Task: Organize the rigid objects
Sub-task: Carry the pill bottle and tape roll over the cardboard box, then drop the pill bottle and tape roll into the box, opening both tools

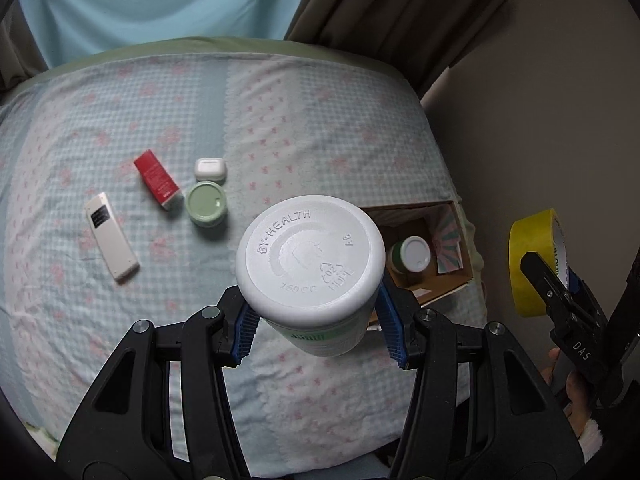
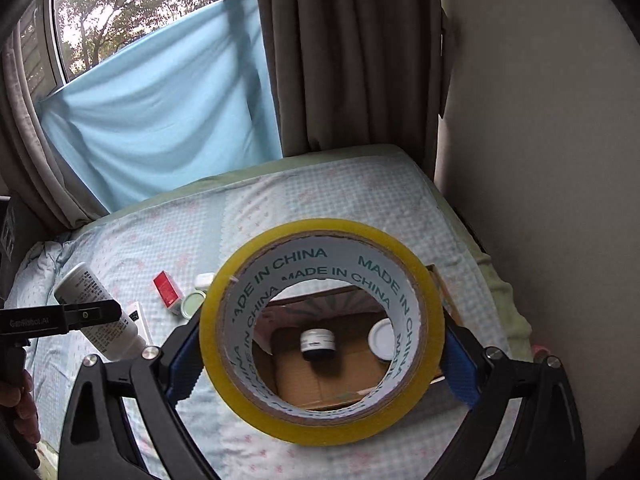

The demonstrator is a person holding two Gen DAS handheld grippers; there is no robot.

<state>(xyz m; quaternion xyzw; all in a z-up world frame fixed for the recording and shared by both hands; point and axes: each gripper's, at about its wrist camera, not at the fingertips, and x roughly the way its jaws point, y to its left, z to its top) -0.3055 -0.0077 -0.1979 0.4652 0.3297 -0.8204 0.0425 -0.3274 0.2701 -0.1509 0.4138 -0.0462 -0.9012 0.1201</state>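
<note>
My left gripper (image 1: 318, 320) is shut on a white supplement bottle (image 1: 310, 258), held bottom-up above the bed; the bottle also shows in the right wrist view (image 2: 96, 312). My right gripper (image 2: 320, 354) is shut on a yellow tape roll (image 2: 320, 412), held above the cardboard box (image 2: 304, 384); the roll also shows in the left wrist view (image 1: 530, 268). The box (image 1: 448, 280) sits at the bed's right edge and holds a white-capped bottle (image 1: 412, 256) and a small dark jar (image 2: 318, 344). On the bed lie a white remote (image 1: 112, 236), a red box (image 1: 158, 180), a green-lidded jar (image 1: 206, 204) and a white earbud case (image 1: 211, 169).
The bed (image 1: 300, 120) has a checked floral sheet. A beige wall (image 1: 540, 120) runs along its right side. Brown curtains (image 2: 340, 52) and a light blue cloth (image 2: 160, 112) hang at the far end.
</note>
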